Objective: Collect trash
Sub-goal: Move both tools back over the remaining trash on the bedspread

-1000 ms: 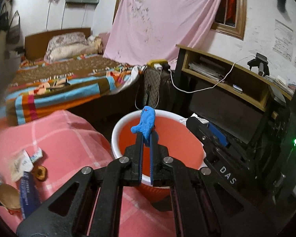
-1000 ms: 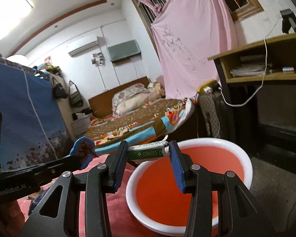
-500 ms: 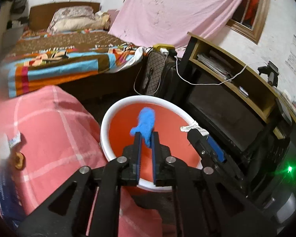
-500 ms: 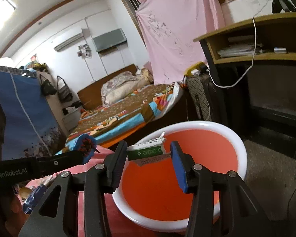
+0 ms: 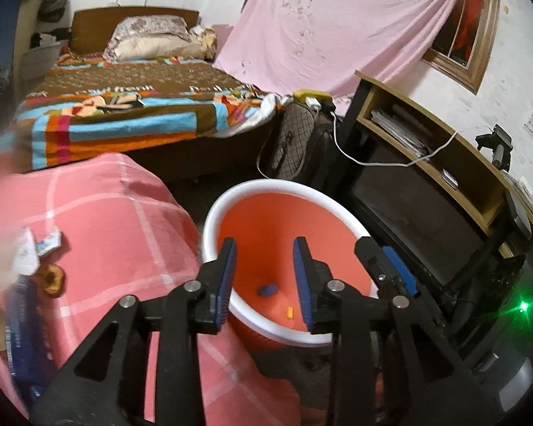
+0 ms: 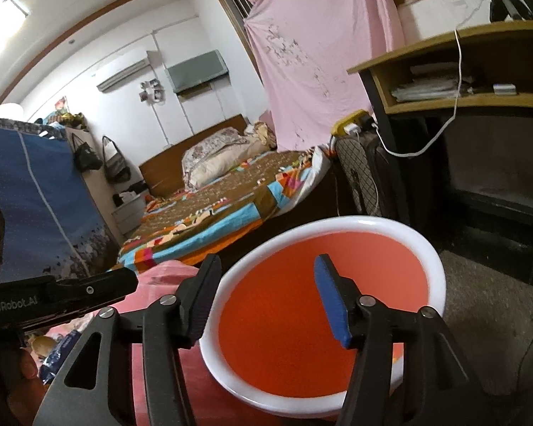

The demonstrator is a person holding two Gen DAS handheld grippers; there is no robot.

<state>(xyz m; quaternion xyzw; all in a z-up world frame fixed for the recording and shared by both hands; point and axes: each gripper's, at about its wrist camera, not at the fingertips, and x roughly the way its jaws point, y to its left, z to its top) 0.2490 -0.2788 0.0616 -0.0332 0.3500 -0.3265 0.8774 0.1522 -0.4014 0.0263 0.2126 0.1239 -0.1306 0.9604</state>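
- Tongs first: my left gripper [image 5: 264, 277] has just been opening, nothing between its jaws.
- Right gripper [image 6: 266, 294] likewise, jaws spreading, empty.
- Beneath both, the orange bin [image 5: 231, 198]; blue scrap [image 5: 267, 289] on its floor.

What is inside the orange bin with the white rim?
In the left wrist view, the orange bin holds a small blue piece and a small orange piece at the bottom. The gripper fingers cover parts of the bottom, so more may lie there.
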